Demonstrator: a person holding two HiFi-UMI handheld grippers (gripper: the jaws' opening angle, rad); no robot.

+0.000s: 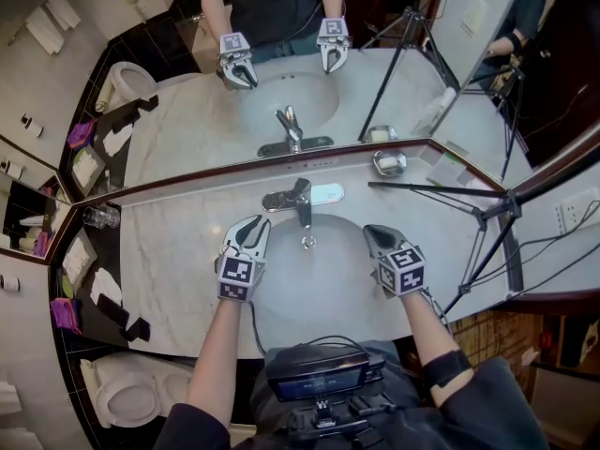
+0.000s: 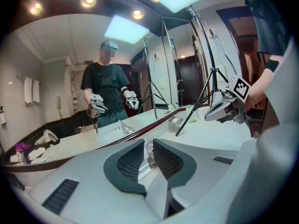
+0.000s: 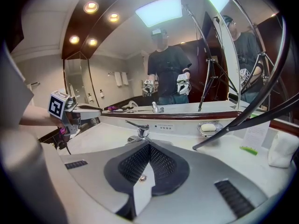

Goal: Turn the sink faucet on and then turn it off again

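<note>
Left gripper [image 1: 253,225] hovering with jaws narrowly apart, gripping nothing, faucet [image 1: 302,198] standing just ahead to its right, right gripper [image 1: 373,232] holding its jaws together, empty, faucet ahead to its left, sink [image 1: 319,293] lying beneath both.

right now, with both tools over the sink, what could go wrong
The left tool has its jaws only narrowly apart; it may slip off the chrome lever faucet rather than take it. The black tripod leg stretches over the marble counter near the shut right tool; a wide swing could knock it.
</note>
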